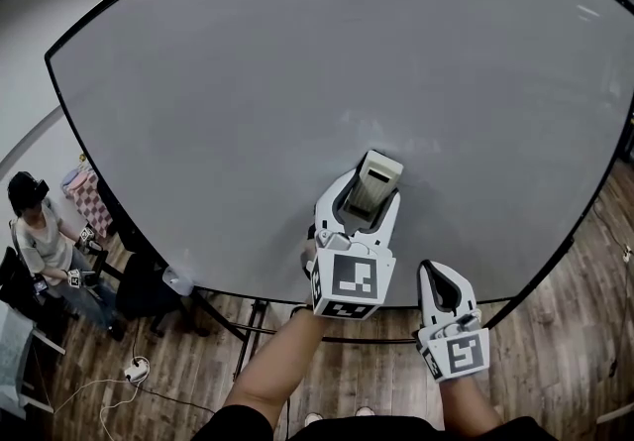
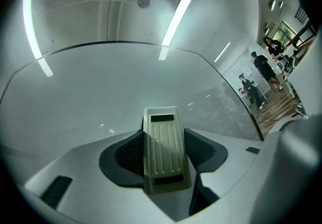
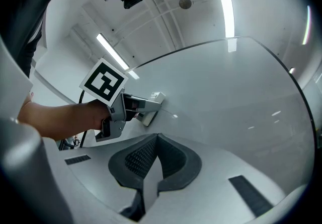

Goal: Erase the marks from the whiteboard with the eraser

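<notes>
The left gripper (image 1: 365, 201) holds the eraser (image 1: 377, 176) tight in its fingers (image 2: 128, 155), flat against the whiteboard (image 1: 297, 82). The right gripper (image 1: 443, 282) has its fingers (image 3: 138, 160) closed on nothing. No clear marks show on the board, so the job looks nearly done.

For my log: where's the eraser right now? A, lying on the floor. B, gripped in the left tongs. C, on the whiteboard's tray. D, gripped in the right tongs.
B: the left tongs are shut on the eraser; the right tongs are shut and empty.
</notes>
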### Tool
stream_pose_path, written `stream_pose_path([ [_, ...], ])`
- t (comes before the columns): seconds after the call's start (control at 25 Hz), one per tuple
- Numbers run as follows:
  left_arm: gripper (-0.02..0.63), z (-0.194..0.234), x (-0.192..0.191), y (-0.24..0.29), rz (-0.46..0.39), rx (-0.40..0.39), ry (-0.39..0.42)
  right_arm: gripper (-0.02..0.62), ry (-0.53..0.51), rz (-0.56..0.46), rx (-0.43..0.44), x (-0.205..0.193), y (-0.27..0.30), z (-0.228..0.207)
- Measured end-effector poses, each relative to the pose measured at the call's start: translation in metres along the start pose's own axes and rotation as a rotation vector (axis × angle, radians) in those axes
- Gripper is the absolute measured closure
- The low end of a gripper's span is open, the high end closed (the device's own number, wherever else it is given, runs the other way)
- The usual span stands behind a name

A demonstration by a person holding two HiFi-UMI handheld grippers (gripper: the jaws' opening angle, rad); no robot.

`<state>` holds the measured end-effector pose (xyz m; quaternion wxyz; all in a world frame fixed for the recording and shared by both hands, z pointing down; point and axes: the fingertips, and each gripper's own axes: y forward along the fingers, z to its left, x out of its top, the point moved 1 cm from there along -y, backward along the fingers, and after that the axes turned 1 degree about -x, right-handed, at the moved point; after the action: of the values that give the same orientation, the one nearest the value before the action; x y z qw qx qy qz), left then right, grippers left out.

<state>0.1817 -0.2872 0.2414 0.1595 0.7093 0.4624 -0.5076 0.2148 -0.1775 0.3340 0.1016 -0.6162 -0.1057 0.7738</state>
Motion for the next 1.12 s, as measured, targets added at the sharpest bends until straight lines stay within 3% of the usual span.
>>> stream_pose_path([
  [0.24,0.339,-0.011,-0.002,0.005,0.003,-0.022,0.020,0.575,-0.001,0.004,-0.016,-0.002,0.001,-0.006],
  [0.56,0.339,-0.056,-0.010,0.015,0.018,-0.115,0.042,0.575,-0.009,0.005,-0.054,-0.004,-0.008,-0.019],
  [1.12,0.339,-0.105,-0.017,0.028,0.022,-0.173,0.053,0.575,-0.017,0.059,-0.222,-0.011,-0.040,-0.063],
])
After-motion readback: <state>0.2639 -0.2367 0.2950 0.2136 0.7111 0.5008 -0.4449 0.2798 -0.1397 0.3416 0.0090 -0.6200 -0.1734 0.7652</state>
